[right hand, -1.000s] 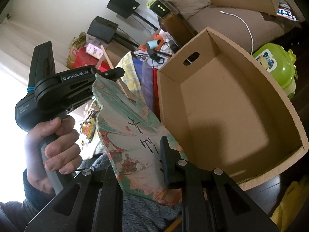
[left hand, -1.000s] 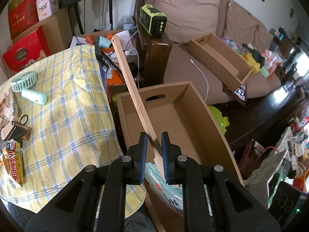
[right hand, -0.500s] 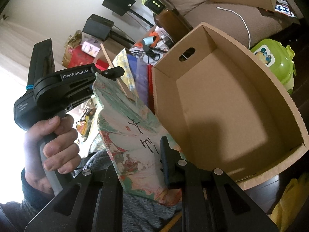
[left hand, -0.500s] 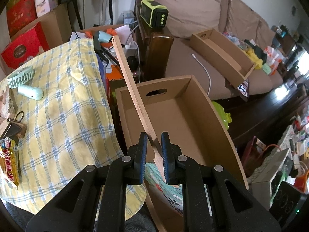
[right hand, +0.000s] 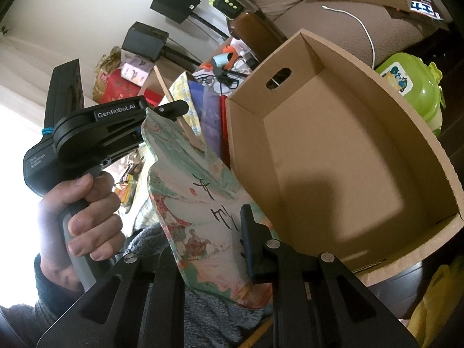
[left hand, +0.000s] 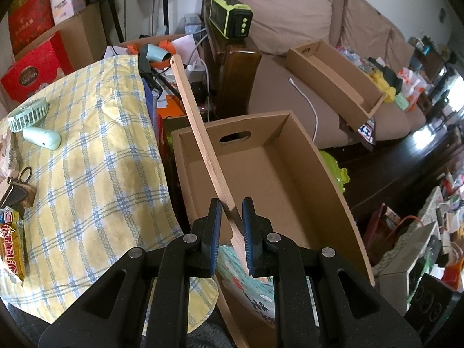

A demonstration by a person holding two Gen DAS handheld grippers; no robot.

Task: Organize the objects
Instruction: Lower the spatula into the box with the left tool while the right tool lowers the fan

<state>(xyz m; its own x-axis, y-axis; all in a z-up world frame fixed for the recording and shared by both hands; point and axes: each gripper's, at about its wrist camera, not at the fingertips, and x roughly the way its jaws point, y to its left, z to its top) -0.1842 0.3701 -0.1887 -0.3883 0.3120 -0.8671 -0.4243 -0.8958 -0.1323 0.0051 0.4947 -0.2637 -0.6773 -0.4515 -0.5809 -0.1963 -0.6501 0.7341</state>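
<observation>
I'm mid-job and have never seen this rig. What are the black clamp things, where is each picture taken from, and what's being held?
There is no robot: a person's hand holds each two-finger gripper, each with a camera looking along its fingers. The left gripper pinches the wooden handle of a painted hand fan; the right gripper clamps the fan's printed face. Ahead stands an empty cardboard box. On the checked cloth lie a small mint electric fan and a snack packet.

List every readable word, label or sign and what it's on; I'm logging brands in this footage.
"GenRobot.AI": on the left gripper body.
Small white print on its grip: too blurred.
Brushed characters on the painted fan: unclear.
Red gift box emblem, snack packet: unreadable.
</observation>
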